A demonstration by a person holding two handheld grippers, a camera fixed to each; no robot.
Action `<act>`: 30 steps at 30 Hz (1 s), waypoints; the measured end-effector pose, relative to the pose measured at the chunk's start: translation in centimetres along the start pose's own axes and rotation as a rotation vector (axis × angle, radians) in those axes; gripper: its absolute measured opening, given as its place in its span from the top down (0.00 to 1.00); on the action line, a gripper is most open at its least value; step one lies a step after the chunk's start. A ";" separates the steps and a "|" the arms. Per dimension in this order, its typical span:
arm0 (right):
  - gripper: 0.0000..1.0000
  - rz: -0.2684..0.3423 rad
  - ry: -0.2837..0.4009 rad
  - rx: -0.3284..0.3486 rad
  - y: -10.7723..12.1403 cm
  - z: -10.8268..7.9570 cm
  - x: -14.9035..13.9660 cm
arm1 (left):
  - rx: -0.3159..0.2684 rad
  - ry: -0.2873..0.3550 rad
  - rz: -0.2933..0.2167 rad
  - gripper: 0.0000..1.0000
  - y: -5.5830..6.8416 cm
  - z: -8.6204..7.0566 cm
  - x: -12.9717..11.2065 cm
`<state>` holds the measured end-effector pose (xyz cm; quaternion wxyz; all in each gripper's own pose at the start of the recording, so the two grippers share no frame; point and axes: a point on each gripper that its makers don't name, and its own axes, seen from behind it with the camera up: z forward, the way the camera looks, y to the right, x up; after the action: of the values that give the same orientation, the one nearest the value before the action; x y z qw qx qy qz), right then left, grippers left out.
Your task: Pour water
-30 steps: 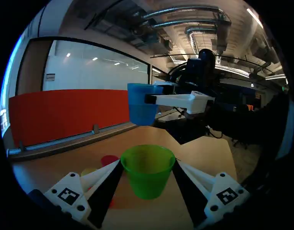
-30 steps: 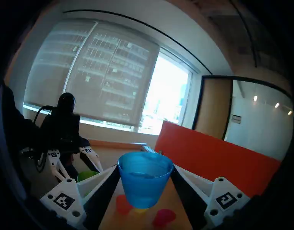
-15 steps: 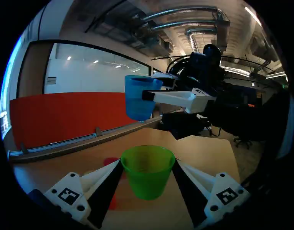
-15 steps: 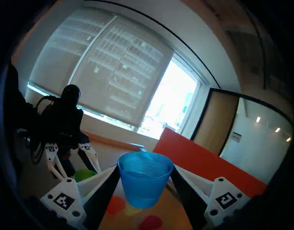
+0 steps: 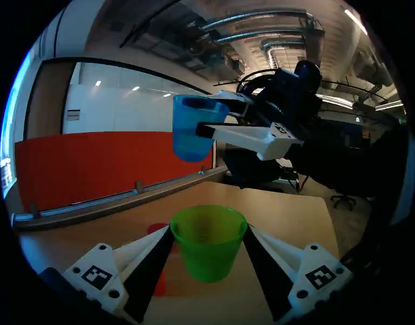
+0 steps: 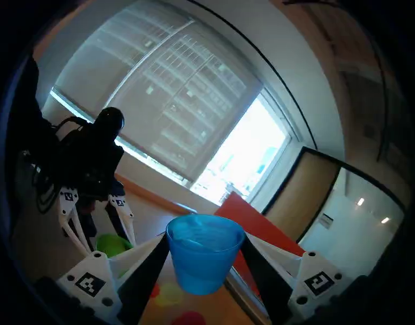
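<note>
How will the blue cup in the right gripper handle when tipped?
The blue cup looks like thin plastic, probably light and squeezable in the right gripper. Water inside adds weight and may slosh. Its smooth tapered wall could slip.

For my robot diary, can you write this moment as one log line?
left claw: shut on green cup | right claw: shut on blue cup, tilted | pour: no stream seen

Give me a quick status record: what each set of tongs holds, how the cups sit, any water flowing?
left tongs: shut on green cup, upright, no liquid seen inside
right tongs: shut on blue cup, water inside
cup relation: blue cup held higher than green cup, apart from it, slightly tilted
pour: no stream visible
below: wooden table
</note>
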<state>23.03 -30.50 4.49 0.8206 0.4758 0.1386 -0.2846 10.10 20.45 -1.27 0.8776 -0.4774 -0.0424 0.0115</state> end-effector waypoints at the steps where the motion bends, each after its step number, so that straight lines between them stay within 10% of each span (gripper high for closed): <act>1: 0.07 -0.010 0.000 0.001 0.0 0.0 0.0 | -0.002 0.001 0.000 0.12 0.0 0.0 0.0; 30: 0.07 -0.242 -0.026 0.034 -1.0 1.4 -1.0 | -0.010 0.004 0.020 0.12 -0.4 0.1 -0.2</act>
<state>21.53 -31.75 4.98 0.7738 0.4658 0.1797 -0.3899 9.85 20.34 -0.90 0.8751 -0.4822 -0.0359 0.0194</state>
